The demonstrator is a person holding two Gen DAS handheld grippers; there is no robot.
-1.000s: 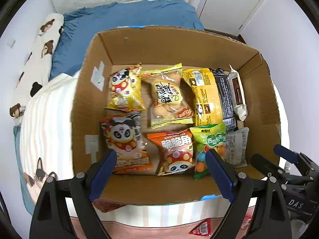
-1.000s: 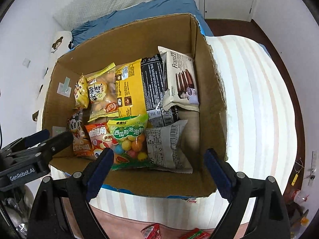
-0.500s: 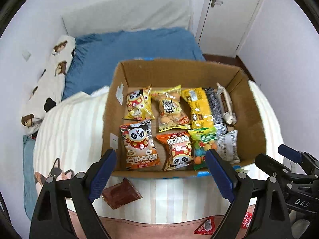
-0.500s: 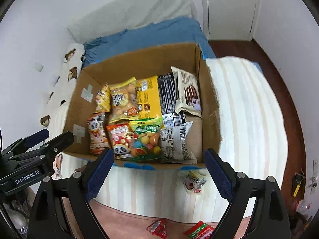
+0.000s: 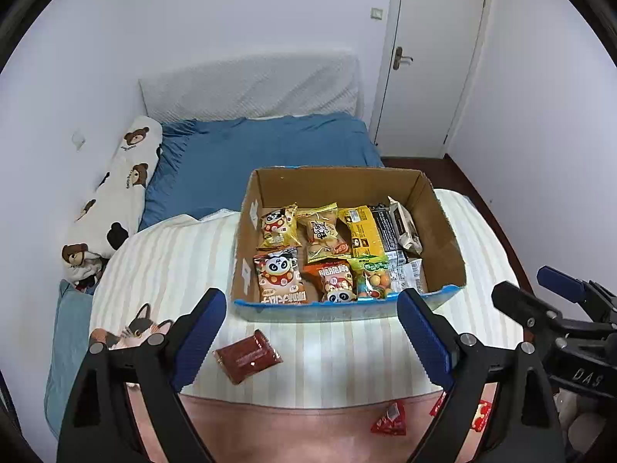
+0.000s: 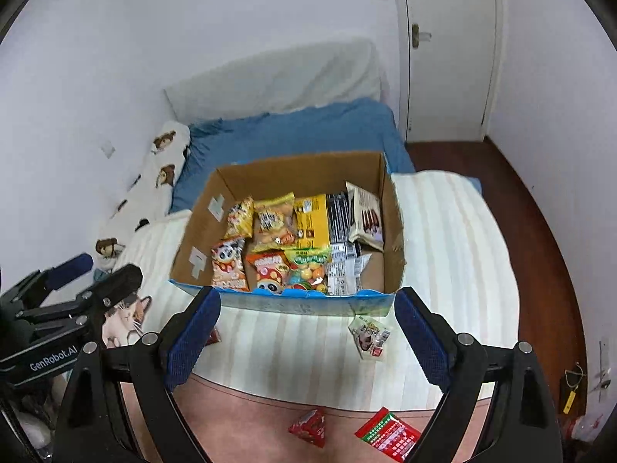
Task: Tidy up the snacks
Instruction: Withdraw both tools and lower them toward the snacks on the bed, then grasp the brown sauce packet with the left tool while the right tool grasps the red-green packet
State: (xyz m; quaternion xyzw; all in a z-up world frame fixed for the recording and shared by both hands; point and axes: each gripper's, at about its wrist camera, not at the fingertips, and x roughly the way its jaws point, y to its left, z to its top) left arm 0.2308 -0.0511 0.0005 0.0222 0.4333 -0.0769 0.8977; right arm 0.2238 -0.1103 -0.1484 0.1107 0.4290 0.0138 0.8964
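An open cardboard box [image 5: 443,227] [image 6: 393,231] sits on the striped bedspread, filled with several snack packets laid flat. A dark red packet [image 5: 246,355] lies loose on the bed before the box's left corner. A pale packet [image 6: 368,335] lies before its right corner. Small red packets [image 5: 389,420] [image 6: 308,426] and a red-green packet [image 6: 387,434] lie on the pink strip nearest me. My left gripper [image 5: 312,343] and right gripper [image 6: 306,341] are both open and empty, held well back from the box.
A blue sheet [image 5: 270,146], a white pillow [image 5: 250,92] and a bear-print bolster [image 5: 115,189] lie beyond the box. A white door [image 5: 428,61] stands at the back right. Wooden floor [image 6: 540,223] borders the bed's right side.
Both grippers have pulled back and up from over the box, so the box looks much smaller and the loose packets on the bed have come into view. Both stay open.
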